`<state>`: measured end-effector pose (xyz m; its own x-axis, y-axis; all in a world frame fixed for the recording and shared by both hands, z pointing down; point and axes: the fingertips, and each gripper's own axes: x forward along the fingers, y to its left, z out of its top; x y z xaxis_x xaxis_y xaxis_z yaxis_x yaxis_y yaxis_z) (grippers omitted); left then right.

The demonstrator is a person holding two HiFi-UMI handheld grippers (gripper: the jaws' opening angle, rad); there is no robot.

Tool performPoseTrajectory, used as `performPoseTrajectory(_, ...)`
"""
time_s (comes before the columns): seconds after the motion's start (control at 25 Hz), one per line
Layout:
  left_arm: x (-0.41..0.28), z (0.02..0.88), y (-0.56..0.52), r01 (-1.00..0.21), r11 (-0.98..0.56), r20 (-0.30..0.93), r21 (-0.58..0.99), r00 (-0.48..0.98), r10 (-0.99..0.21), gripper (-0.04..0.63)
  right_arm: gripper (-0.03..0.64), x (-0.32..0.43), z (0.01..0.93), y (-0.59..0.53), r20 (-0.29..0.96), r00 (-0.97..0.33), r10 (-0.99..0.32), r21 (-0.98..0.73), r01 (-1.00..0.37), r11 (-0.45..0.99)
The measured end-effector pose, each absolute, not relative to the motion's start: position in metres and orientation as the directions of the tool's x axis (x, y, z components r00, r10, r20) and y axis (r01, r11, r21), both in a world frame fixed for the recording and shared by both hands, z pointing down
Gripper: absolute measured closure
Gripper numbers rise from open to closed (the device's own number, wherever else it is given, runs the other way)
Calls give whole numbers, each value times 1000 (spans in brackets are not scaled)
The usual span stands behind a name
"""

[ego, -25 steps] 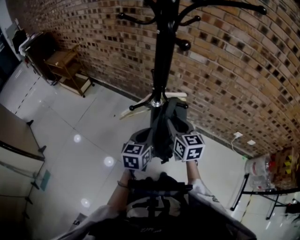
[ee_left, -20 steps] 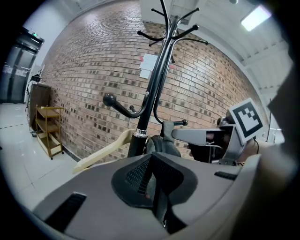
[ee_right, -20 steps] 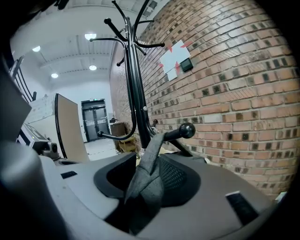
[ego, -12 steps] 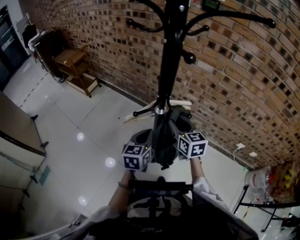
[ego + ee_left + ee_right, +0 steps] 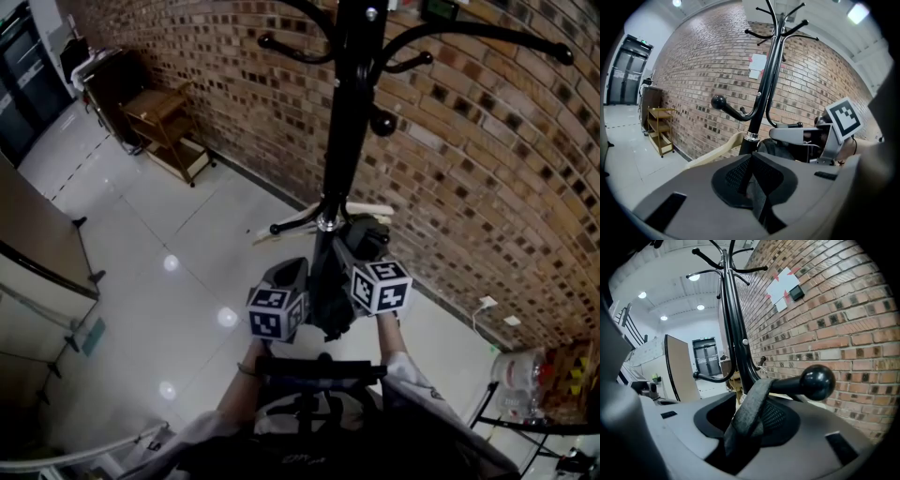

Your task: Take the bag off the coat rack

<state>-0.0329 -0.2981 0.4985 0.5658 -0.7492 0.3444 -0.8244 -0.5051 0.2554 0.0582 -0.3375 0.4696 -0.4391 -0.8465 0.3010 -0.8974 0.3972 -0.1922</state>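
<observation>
Bag on the rack, one gripper pinching and one spread

Your two grippers are close to the black coat rack (image 5: pixel 344 112), one on each side of its pole, in front of the brick wall (image 5: pixel 487 178). The dark grey bag (image 5: pixel 330 305) hangs low on the rack, between the two grippers and right beside the pole. Your left gripper (image 5: pixel 751 163) has its jaws pressed together at the tips, and a thin dark band (image 5: pixel 761 199) of the bag's fabric is pinched in the narrow slit between them. Your right gripper (image 5: pixel 749 414) has its jaws spread wide. The grey strap (image 5: pixel 757 394) of the bag runs down between them, but the pads do not press on it. This strap lies over a hook (image 5: pixel 816 382) with a round ball end, just beside the pole. Below is a white tiled floor (image 5: pixel 187 244).
</observation>
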Motion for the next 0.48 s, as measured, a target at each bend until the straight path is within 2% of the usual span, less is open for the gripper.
performPoseTrajectory(0.48,-52,500,-311,-863,-446,359,237,505,-785,588,542,59,459,-332,191,-459,-868,-270,-875,403)
